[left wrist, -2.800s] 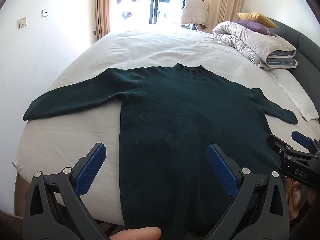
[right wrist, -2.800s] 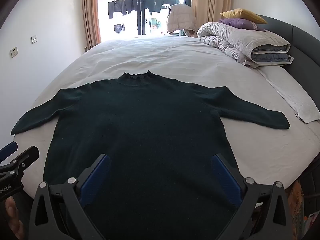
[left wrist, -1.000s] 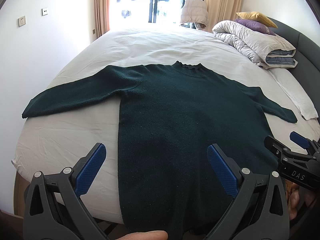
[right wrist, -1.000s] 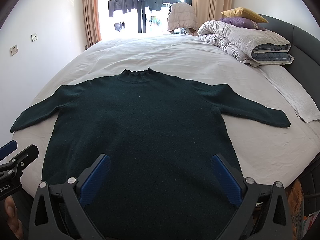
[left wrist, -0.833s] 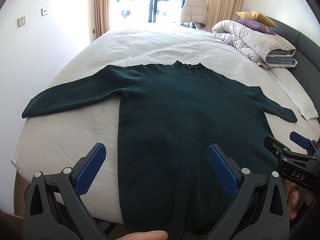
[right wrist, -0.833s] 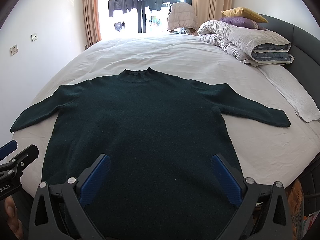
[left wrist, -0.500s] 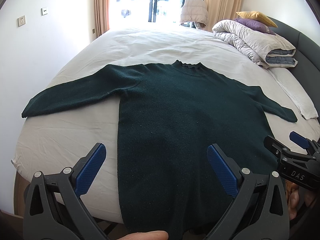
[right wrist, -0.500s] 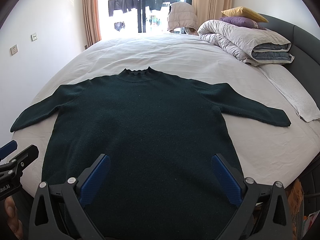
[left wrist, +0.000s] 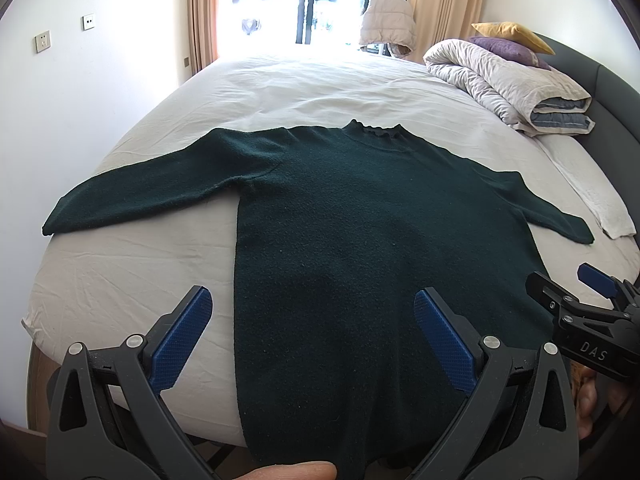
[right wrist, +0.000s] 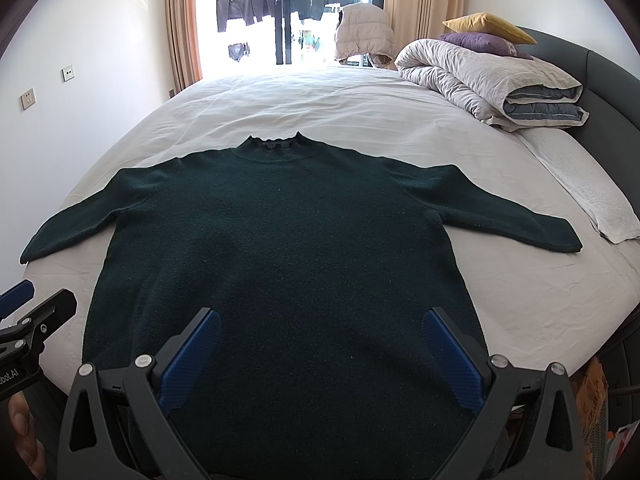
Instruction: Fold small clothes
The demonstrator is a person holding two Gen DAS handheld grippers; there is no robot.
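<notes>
Left wrist view takes in, from left to right, a white wall with two sockets [left wrist: 43,41], a curtain [left wrist: 202,12] beside a bright glass door [left wrist: 308,0], and a wide bed [left wrist: 120,272] under a pale sheet. On that sheet the dark green sweater [left wrist: 360,240] lies flat and face up, collar toward the door, both sleeves spread out to the sides, its hem hanging over the near edge of the mattress. Nothing lies on top of it or blocks the way to it.

The left gripper [left wrist: 312,336] hovers low over the near hem with its blue-padded tongs spread wide, pinching nothing; its left finger sits above bare sheet, its right finger above the knit. A fingertip shows at the bottom edge of the frame. Farther right, the right gripper [left wrist: 576,300] pokes in from the side, near the sweater's right edge.

Right wrist view shows the right gripper [right wrist: 320,340] also spread wide and empty, both fingers over the lower body of the sweater [right wrist: 280,240]. At the far left the left gripper [right wrist: 36,316] is only partly in frame. Behind the bed, a puffy jacket [right wrist: 362,32] hangs by the door, perhaps over a chair, though its support is hidden. To the right a rolled duvet [right wrist: 492,80] rests on the mattress with a purple pillow [right wrist: 476,42] and a yellow pillow [right wrist: 484,24] stacked on it, against a dark headboard [right wrist: 600,96]. A white towel [right wrist: 592,196] lies flat along the right side, just beyond the right cuff.
</notes>
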